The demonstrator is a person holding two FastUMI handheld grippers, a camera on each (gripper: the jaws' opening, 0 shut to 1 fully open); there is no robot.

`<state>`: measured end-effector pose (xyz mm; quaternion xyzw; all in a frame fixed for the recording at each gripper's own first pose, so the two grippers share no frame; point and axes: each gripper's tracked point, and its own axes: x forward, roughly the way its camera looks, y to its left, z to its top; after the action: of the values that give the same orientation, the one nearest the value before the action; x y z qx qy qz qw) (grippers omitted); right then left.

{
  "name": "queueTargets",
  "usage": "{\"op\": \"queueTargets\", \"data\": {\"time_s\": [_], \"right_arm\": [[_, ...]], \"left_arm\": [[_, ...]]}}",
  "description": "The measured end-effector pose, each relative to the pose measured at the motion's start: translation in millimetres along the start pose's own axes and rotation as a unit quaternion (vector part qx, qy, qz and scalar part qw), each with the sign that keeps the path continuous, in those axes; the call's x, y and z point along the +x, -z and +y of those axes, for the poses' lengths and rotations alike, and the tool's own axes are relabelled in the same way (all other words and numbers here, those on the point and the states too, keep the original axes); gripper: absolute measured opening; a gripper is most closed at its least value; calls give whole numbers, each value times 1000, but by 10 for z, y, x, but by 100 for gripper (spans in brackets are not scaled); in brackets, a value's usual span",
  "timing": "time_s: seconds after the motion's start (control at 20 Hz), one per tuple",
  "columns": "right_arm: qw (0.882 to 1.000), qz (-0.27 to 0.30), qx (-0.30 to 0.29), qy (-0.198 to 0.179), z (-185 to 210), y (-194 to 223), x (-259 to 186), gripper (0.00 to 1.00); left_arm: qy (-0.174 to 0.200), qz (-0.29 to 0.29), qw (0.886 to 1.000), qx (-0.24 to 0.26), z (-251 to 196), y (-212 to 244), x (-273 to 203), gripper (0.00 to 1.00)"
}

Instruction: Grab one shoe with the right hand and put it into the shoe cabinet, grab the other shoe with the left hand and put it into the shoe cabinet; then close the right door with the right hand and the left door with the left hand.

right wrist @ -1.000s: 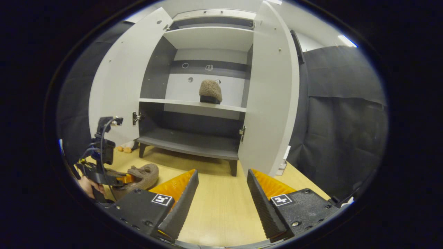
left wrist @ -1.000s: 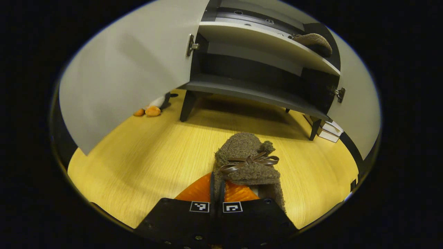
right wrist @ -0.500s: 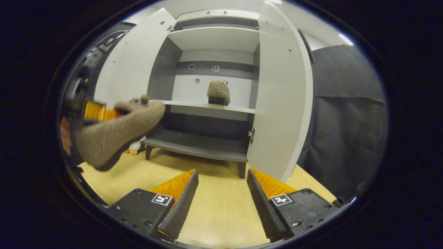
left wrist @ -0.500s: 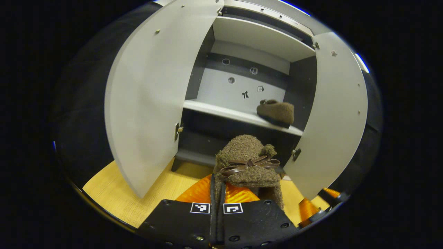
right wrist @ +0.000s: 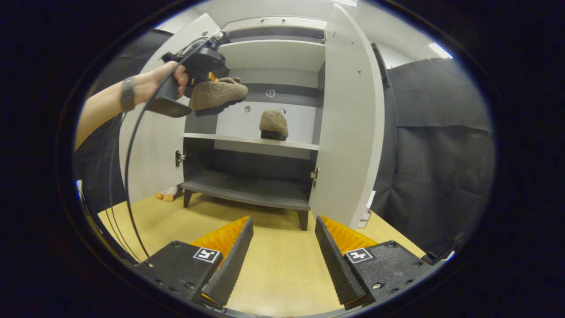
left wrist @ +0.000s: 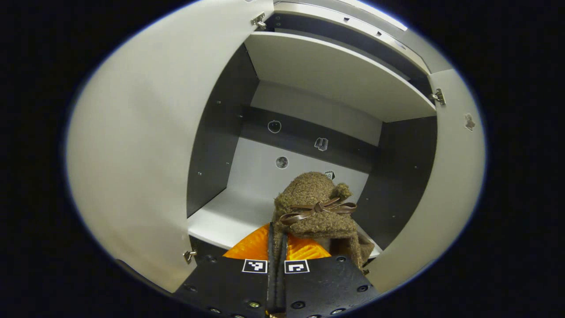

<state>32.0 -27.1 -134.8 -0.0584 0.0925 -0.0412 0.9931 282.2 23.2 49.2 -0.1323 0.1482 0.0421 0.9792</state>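
The shoe cabinet (right wrist: 265,132) fills the middle of the right gripper view, with its left door (left wrist: 132,145) and right door (right wrist: 348,123) both swung open. One shoe (right wrist: 273,124) already sits on the middle shelf (right wrist: 247,140), centre of frame. The other shoe (left wrist: 315,207), a fuzzy slipper with a small bow, hangs in the left gripper (left wrist: 277,247), low centre of the left gripper view, above that shelf. Its jaws are clamped on the thin heel edge. The slipper looks light and soft, probably floppy, so the collar is a fair hold but the toe may sag. The right gripper (right wrist: 282,247) waits low over the floor (right wrist: 273,269), jaws apart and empty.
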Motion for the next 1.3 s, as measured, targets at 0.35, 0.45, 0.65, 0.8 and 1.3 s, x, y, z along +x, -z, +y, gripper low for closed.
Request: {"op": "queueTargets", "data": {"time_s": [0.35, 0.45, 0.65, 0.8, 1.3], "right_arm": [[1000, 3, 4, 24, -170, 5, -69, 89], [1000, 5, 5, 29, -208, 13, -62, 89], [999, 12, 12, 34, -238, 58, -36, 89], [999, 15, 27, 30, -208, 60, -24, 89], [999, 16, 28, 14, -101, 55, -1, 89]], "left_arm": [[-48, 91, 995, -3, 175, 318, 905, 0], [-60, 112, 992, 3, 228, 439, 1076, 0], [-85, 145, 986, -3, 333, 592, 1207, 1], [-68, 156, 985, -18, 289, 619, 1208, 8], [0, 125, 992, 34, 154, 262, 622, 49]]}}
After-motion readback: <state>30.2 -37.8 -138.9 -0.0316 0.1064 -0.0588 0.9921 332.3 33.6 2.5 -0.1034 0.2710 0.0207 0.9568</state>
